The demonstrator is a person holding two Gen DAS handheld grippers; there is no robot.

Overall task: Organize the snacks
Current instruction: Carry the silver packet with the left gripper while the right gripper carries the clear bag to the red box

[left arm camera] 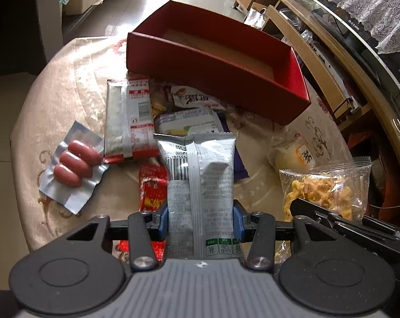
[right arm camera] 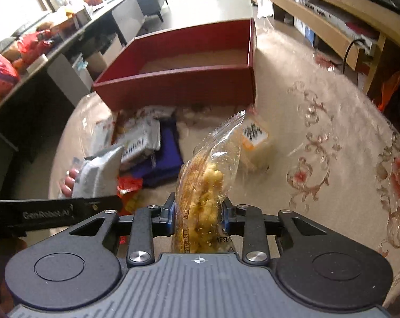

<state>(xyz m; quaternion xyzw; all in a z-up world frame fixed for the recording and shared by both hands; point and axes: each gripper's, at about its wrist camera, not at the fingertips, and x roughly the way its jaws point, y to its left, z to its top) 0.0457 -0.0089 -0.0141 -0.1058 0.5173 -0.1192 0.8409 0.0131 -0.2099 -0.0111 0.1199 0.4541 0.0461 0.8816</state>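
A red open box (left arm camera: 218, 71) stands at the far side of the round table, and its brown floor shows bare. My left gripper (left arm camera: 201, 222) is shut on a grey foil snack packet (left arm camera: 200, 175), held upright with its barcode side facing the camera. My right gripper (right arm camera: 198, 217) is shut on a clear bag of yellow puffed snacks (right arm camera: 207, 175), whose sealed top points toward the red box (right arm camera: 178, 87). The two grippers are side by side. The clear bag (left arm camera: 324, 185) shows at the right of the left wrist view, and the grey packet (right arm camera: 99, 175) at the left of the right wrist view.
Loose snacks lie in front of the box: a vacuum pack of three sausages (left arm camera: 72, 167), a long red-and-white packet (left arm camera: 131, 124), a red sachet (left arm camera: 152, 188), a blue packet (left arm camera: 237, 164) and a wrapped bun (left arm camera: 292, 153). A floral cloth (right arm camera: 319, 132) covers the table. Shelves stand beyond its edge.
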